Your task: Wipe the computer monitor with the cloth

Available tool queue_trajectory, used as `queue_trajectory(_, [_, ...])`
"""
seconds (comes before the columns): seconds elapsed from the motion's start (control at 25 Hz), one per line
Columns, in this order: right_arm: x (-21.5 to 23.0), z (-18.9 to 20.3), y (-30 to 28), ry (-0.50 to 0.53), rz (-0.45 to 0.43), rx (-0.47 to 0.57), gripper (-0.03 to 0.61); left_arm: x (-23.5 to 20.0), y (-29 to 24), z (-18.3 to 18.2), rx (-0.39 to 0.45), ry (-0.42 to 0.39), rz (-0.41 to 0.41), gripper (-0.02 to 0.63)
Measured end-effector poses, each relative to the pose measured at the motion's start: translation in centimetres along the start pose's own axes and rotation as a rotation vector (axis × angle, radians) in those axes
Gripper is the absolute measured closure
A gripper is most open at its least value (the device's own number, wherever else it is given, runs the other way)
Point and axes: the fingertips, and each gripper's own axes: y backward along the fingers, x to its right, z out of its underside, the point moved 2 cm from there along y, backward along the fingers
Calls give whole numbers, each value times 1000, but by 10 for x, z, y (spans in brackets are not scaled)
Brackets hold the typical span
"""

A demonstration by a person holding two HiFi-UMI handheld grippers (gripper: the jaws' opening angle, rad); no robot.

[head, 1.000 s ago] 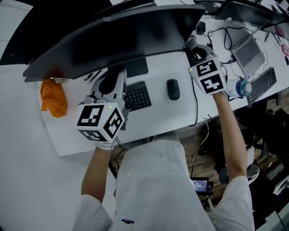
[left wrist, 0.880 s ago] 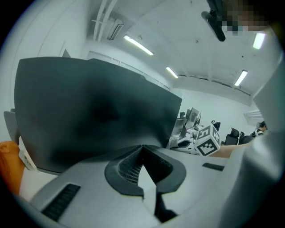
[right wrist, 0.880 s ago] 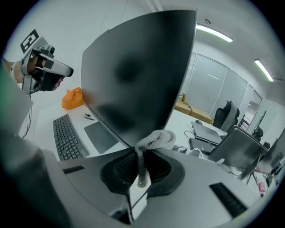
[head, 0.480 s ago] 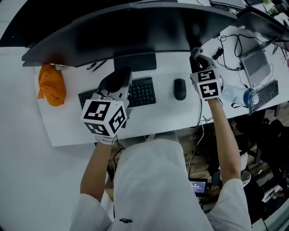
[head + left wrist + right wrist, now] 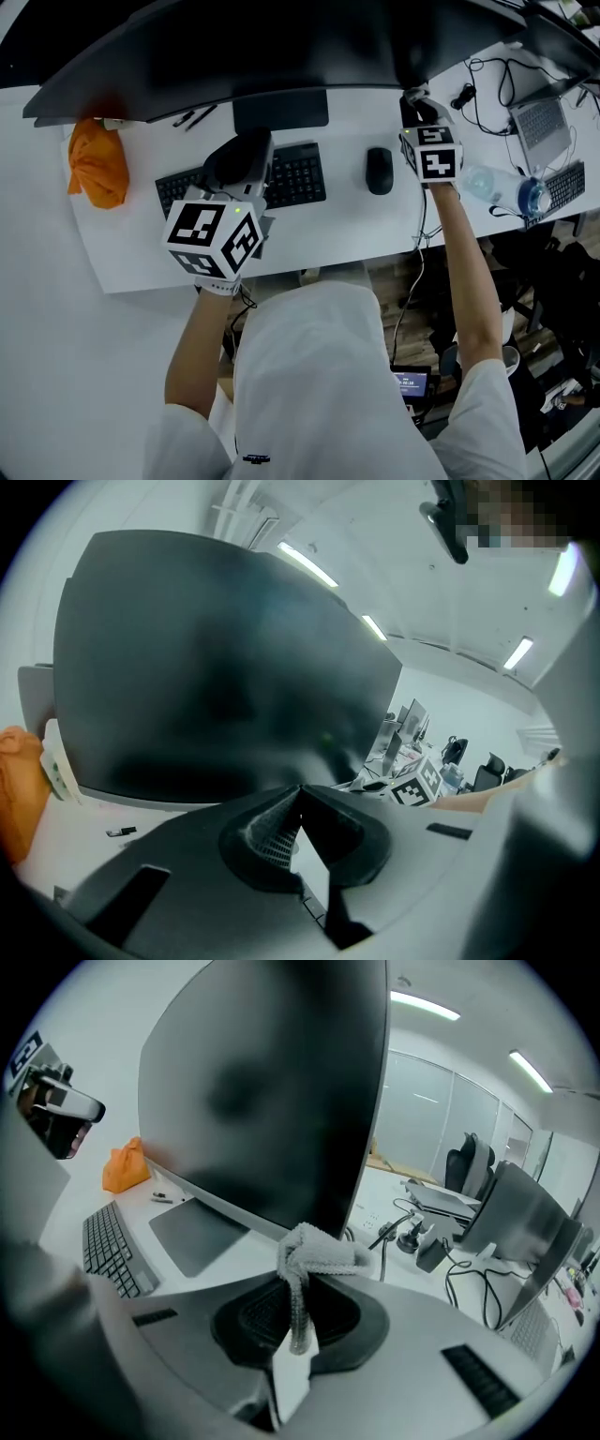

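The wide dark monitor (image 5: 272,56) spans the back of the white desk (image 5: 141,253); its screen is off in the left gripper view (image 5: 216,667) and the right gripper view (image 5: 272,1091). My right gripper (image 5: 413,97) is by the monitor's lower right corner, shut on a small pale knitted cloth (image 5: 314,1249). The cloth bunches above the closed jaws (image 5: 298,1283) and is close to the screen's edge; I cannot tell if it touches. My left gripper (image 5: 246,142) hovers over the keyboard (image 5: 295,178), pointing at the screen, jaws shut and empty (image 5: 300,794).
An orange crumpled cloth (image 5: 94,164) lies at the desk's left under the monitor. A black mouse (image 5: 379,171) sits right of the keyboard. Cables (image 5: 483,94), a water bottle (image 5: 506,187), a laptop (image 5: 539,117) and a second keyboard (image 5: 567,183) crowd the right side.
The right gripper has dropped lower and closer to the monitor's right corner, with the cloth still in it. The left gripper has stayed over the keyboard. The head view has shifted.
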Motion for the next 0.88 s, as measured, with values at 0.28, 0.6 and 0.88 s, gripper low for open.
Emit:
queue_trajectory(0.28, [-29,-4,-13,10,-43,89,555,-10,5,11,-17,11,-19,595])
queue_trajectory(0.6, [-66,-22,-24,15,-71,138,554,-25,23,18,-17,42,-49,595])
queue_trajectory(0.88, [-106,-39,-34,51,-124,145,554,-47,42,24,-8,67,-85,595])
